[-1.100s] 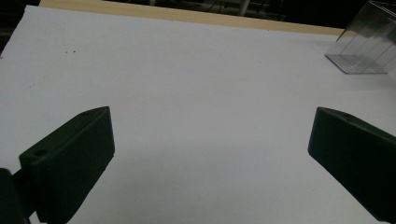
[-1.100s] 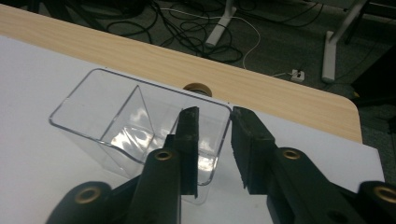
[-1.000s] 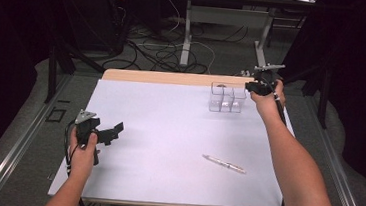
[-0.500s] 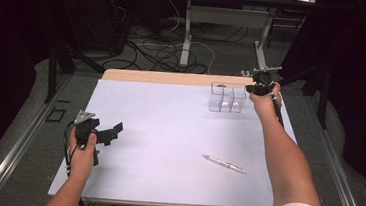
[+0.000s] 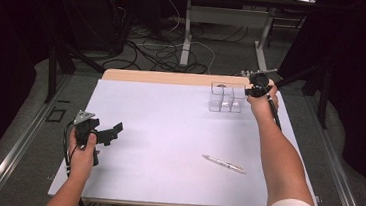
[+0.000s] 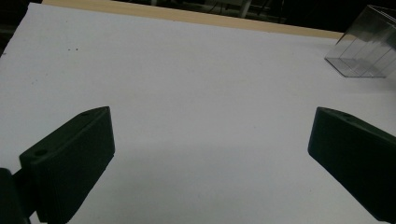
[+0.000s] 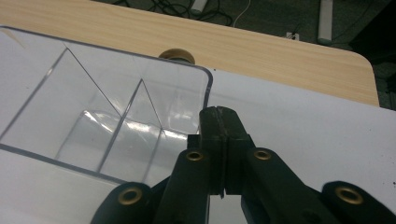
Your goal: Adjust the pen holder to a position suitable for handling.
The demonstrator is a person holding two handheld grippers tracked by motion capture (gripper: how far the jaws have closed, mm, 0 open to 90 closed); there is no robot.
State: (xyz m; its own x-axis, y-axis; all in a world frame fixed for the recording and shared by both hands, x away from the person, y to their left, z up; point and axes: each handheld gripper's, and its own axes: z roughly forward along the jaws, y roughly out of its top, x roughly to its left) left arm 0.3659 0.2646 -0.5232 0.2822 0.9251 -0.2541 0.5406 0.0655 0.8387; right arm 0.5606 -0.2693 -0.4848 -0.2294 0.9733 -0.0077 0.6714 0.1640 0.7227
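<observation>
Right gripper [image 5: 252, 89]: jaws fully closed, holding nothing, just beside the clear divided box [image 5: 225, 97] at its wall. Left gripper [image 5: 104, 134]: jaws wide open, empty, above the table [image 5: 168, 132].

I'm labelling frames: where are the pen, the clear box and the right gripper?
pen [image 5: 224, 164], high view, mid-barrel.
clear box [image 5: 226, 98], high view, middle divider.
right gripper [image 7: 219, 122], right gripper view, closed jaw tips.

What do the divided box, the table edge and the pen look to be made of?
Box: clear hard plastic, likely acrylic; glossy see-through walls and dividers with bright edges.
Table edge: light wood or wood-look laminate; a faint grain shows, so either is possible.
Pen: too small to tell; pale, slightly shiny barrel, probably plastic.
</observation>
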